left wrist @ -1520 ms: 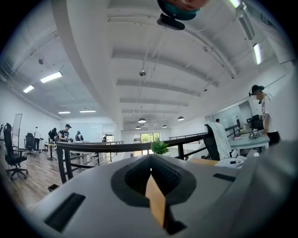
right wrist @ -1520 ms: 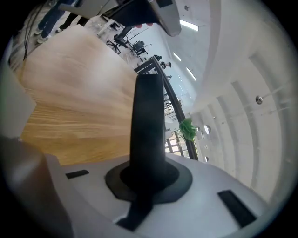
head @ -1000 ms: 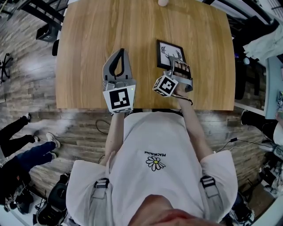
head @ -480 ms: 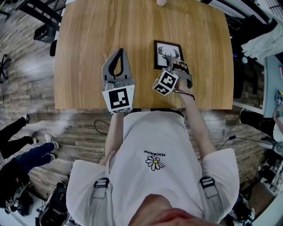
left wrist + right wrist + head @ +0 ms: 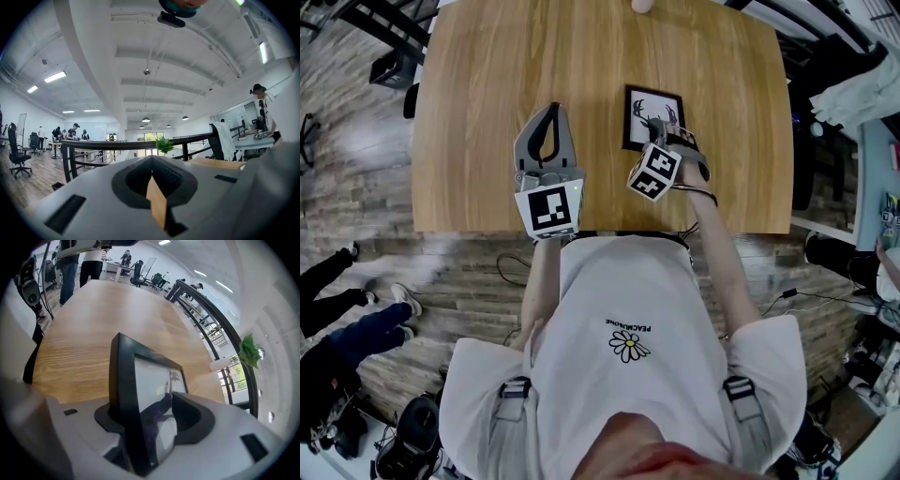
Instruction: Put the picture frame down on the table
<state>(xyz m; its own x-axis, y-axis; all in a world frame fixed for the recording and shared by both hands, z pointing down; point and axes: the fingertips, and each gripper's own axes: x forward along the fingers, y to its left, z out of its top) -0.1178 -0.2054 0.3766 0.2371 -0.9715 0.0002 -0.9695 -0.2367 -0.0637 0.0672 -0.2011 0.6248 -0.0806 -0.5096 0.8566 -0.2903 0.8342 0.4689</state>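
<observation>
The picture frame [image 5: 652,116] is black with a white deer print. It is over the right half of the wooden table [image 5: 487,75], its face turned upward. My right gripper [image 5: 675,139] is shut on its near edge. In the right gripper view the frame [image 5: 123,376] stands edge-on between the jaws of the right gripper [image 5: 146,411], with the table [image 5: 89,319] stretching beyond. I cannot tell whether the frame touches the table. My left gripper [image 5: 550,111] hovers over the table's near middle, shut with nothing in it. In its own view the left gripper [image 5: 152,174] points out into the room.
A small pale round object [image 5: 643,5] sits at the table's far edge. A white cup-like object [image 5: 220,364] and a green plant [image 5: 250,352] lie beyond the frame. Black chairs and people stand around the table on the wood floor.
My right gripper has carried the frame a little farther from me and slightly left over the table. The left gripper has barely shifted.
</observation>
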